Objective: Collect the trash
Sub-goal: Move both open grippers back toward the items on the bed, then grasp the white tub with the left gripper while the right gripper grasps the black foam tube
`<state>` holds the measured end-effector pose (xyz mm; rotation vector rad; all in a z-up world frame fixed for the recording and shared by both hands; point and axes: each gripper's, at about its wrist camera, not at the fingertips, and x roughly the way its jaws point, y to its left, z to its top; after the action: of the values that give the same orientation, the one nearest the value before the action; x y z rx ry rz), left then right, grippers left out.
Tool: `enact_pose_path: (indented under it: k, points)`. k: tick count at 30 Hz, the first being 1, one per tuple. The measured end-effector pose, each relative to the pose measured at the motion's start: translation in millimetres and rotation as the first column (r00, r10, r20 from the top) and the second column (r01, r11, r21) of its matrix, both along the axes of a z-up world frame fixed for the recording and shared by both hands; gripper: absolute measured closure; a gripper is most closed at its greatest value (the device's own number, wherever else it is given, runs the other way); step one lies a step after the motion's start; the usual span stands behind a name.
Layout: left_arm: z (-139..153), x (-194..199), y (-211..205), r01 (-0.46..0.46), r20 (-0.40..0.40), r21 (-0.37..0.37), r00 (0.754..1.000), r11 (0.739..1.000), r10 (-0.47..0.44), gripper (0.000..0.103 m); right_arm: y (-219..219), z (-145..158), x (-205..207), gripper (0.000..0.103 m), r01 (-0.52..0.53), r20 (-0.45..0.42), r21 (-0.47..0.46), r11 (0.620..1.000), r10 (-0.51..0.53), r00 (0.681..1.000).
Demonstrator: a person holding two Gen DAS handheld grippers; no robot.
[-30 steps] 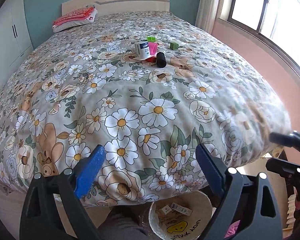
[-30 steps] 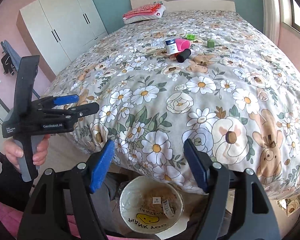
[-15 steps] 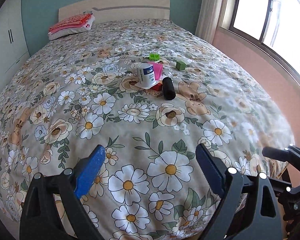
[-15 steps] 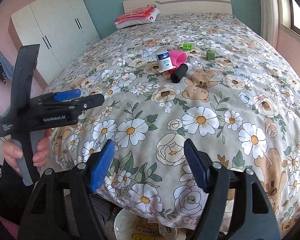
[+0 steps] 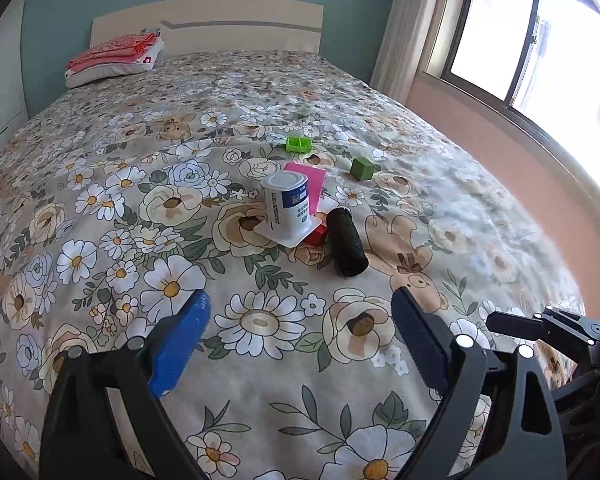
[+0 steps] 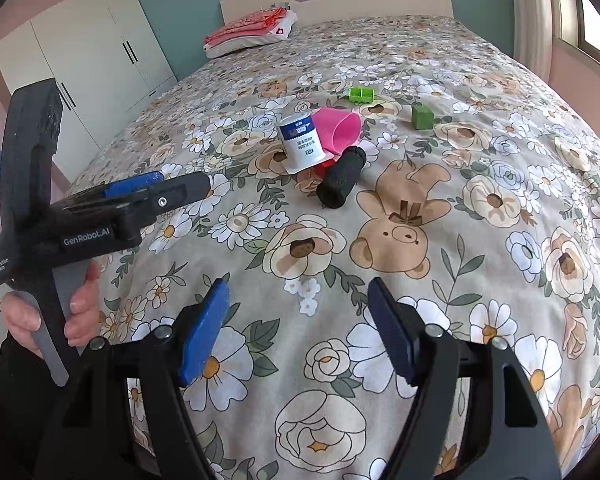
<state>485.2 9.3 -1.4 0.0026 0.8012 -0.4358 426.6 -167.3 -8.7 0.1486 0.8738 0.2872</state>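
Both grippers [image 5: 300, 336] [image 6: 296, 328], jaws apart and empty, have neared the white cup [image 5: 288, 208] ahead.

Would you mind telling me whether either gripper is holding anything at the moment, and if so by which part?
Nothing is held. The left gripper and right gripper both have open jaws with only the bedspread showing between them, short of the white cup and black roll.

Bright daylight is admitted through the window [image 5: 540, 40], which is blown out; strong fisheye bending and dark vignetting are seen at the edges
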Motion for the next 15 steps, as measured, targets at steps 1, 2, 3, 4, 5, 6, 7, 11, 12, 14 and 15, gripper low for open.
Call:
enact_pose_path:
  k: [1, 2, 3, 4, 5, 6, 7, 11, 12, 14, 15]
  points:
    - [-2.4, 7.0, -1.7, 0.009, 0.008, -0.001, 1.000, 1.000, -0.008, 0.010, 0.3, -3.1, 8.8, 0.032, 0.007, 0.000, -0.003, 1.000, -0.007, 1.000]
    - [-5.5, 16.1, -3.3, 0.021, 0.012, -0.002, 1.000, 1.000, -0.021, 0.010, 0.8, -6.3, 17.7, 0.032, 0.014, 0.001, -0.005, 1.000, -0.014, 1.000]
    - [-7.9, 23.2, -4.4, 0.033, 0.016, -0.008, 0.999, 0.999, -0.033, 0.010, 1.5, -9.9, 26.8, 0.032, 0.020, 0.000, -0.008, 1.000, -0.020, 1.000]
    - [-10.9, 32.0, -5.6, 0.044, 0.016, -0.019, 0.999, 0.999, -0.044, 0.010, 1.5, -13.9, 37.2, 0.032, 0.031, -0.005, -0.011, 0.999, -0.031, 1.000]
    - [-14.2, 41.1, -6.7, 0.057, 0.010, -0.035, 0.998, 0.998, -0.057, 0.010, 1.6, -18.6, 46.8, 0.032, 0.042, -0.009, -0.011, 0.999, -0.042, 0.999]
    - [-18.5, 51.4, -8.0, 0.071, 0.001, -0.053, 0.997, 0.996, -0.071, 0.010, 2.2, -23.6, 55.7, 0.032, 0.052, -0.015, -0.014, 0.999, -0.052, 0.999]
    - [-22.1, 60.2, -8.7, 0.076, -0.007, -0.070, 0.997, 0.995, -0.077, 0.010, 2.8, -28.3, 64.9, 0.032, 0.064, -0.020, -0.015, 0.998, -0.064, 0.998]
    - [-35.0, 92.3, -15.5, 0.091, -0.027, -0.108, 0.995, 0.990, -0.095, 0.010, 5.0, -45.5, 95.7, 0.032, 0.106, -0.036, -0.019, 0.994, -0.106, 0.994]
    - [-38.0, 100.1, -17.1, 0.093, -0.034, -0.118, 0.995, 0.989, -0.097, 0.010, 5.1, -49.1, 104.0, 0.032, 0.117, -0.040, -0.023, 0.993, -0.118, 0.992]
    - [-43.4, 114.9, -20.3, 0.087, -0.048, -0.140, 0.994, 0.986, -0.095, 0.010, 5.3, -54.9, 118.6, 0.032, 0.143, -0.045, -0.034, 0.989, -0.144, 0.989]
    - [-46.2, 121.9, -21.4, 0.085, -0.055, -0.156, 0.994, 0.984, -0.094, 0.010, 4.1, -57.5, 125.2, 0.032, 0.154, -0.049, -0.027, 0.988, -0.156, 0.987]
